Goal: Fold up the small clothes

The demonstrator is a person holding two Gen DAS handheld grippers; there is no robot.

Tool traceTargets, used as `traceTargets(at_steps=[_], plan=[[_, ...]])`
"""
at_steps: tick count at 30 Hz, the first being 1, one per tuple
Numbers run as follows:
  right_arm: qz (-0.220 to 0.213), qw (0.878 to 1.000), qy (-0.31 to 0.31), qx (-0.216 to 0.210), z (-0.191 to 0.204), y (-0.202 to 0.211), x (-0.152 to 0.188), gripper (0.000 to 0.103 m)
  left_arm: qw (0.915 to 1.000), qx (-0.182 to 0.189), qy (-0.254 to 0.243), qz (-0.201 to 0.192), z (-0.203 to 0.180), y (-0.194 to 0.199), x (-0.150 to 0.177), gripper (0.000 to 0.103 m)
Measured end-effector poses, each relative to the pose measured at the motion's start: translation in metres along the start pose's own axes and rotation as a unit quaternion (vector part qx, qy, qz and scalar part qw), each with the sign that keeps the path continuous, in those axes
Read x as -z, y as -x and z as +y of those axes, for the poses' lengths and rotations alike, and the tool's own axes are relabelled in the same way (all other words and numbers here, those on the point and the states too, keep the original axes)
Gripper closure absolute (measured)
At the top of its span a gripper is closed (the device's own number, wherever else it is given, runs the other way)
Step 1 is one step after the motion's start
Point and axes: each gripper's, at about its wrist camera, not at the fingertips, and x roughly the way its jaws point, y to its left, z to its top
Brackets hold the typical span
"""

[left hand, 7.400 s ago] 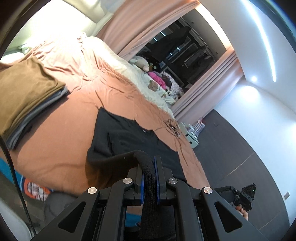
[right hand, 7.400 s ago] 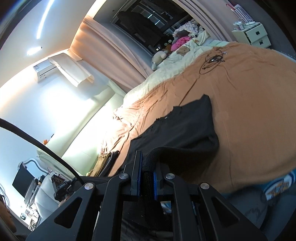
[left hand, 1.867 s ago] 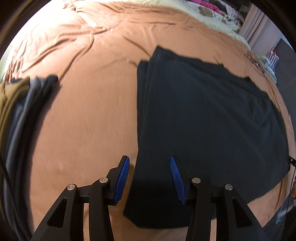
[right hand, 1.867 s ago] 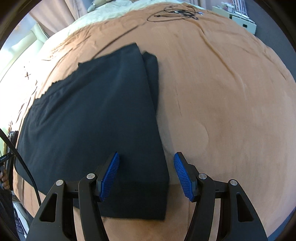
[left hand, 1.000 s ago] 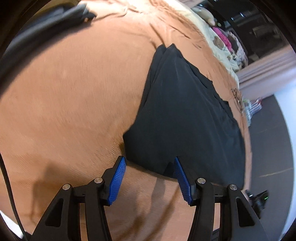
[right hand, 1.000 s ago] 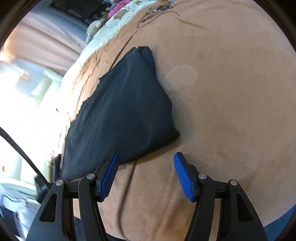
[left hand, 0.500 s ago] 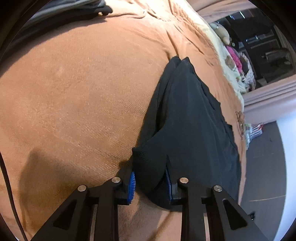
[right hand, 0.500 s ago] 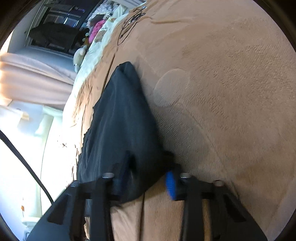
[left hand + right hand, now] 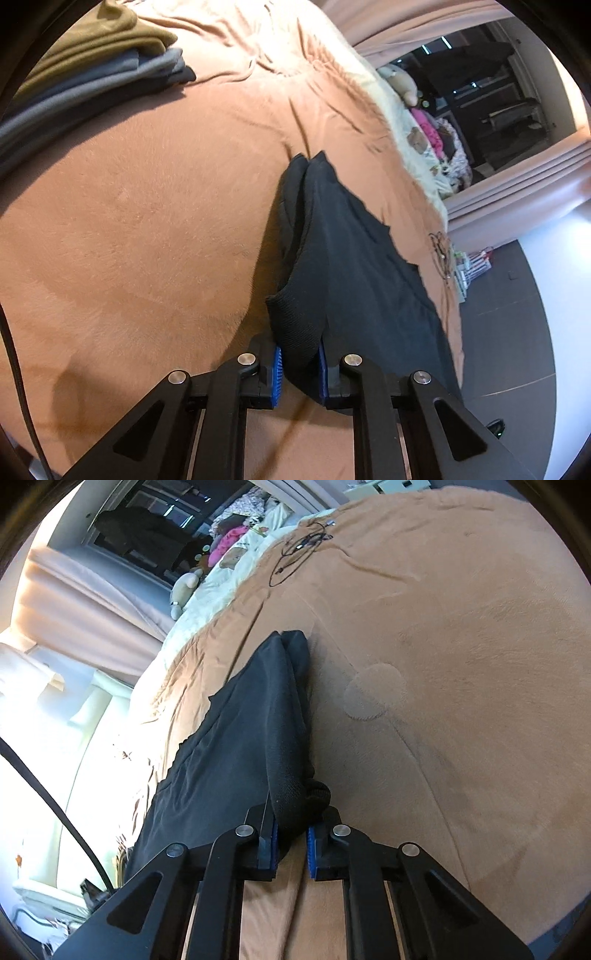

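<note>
A black garment [image 9: 362, 266], folded into a long strip, lies on the brown blanket [image 9: 147, 221]. My left gripper [image 9: 298, 354] has the strip's near left corner between its blue pads; its jaws are closing and the pads pinch the bunched cloth. In the right wrist view the same garment [image 9: 236, 738] stretches away to the left. My right gripper [image 9: 290, 830] pinches the near right corner, its jaws closing tight on a thick roll of cloth. Both corners are raised a little off the blanket [image 9: 461, 701].
A stack of folded clothes [image 9: 92, 62], olive on grey, sits at the far left of the bed. A black cable [image 9: 295, 550] lies on the blanket beyond the garment. Plush toys [image 9: 402, 85] and a cream cover line the far side. Dark floor [image 9: 517, 332] borders the bed.
Both grippers went from wide open beside the garment's near edge to closed on its two near corners, and the corners have lifted slightly.
</note>
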Motion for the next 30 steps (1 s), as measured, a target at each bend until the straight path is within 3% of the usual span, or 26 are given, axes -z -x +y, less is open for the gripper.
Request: traceTargets(at_steps=[10, 14, 18, 22, 26, 30], plan=[[0.012, 1.0, 0.008, 0.007, -0.007, 0.037, 0.025, 0.095, 0.9997, 0.017, -0.02, -0.003, 0.009, 0.038, 0.03, 0.088], [0.018, 1.0, -0.002, 0.005, -0.016, 0.042, 0.032, 0.094, 0.9997, 0.017, -0.02, 0.001, 0.015, 0.036, 0.04, 0.088], [0.033, 0.999, 0.008, 0.041, -0.017, 0.041, 0.032, 0.09, 0.9998, 0.016, 0.001, 0.008, 0.032, 0.029, 0.047, 0.087], [0.011, 0.994, 0.043, 0.096, -0.007, 0.057, 0.032, 0.082, 0.9996, 0.02, 0.016, 0.009, 0.041, 0.022, 0.051, 0.086], [-0.006, 0.988, 0.075, 0.135, 0.005, 0.068, 0.04, 0.061, 0.9994, 0.022, 0.023, 0.012, 0.047, 0.017, 0.052, 0.084], [-0.025, 0.983, 0.107, 0.15, 0.03, 0.073, 0.046, 0.06, 0.9985, 0.033, 0.036, 0.022, 0.055, 0.014, 0.051, 0.078]])
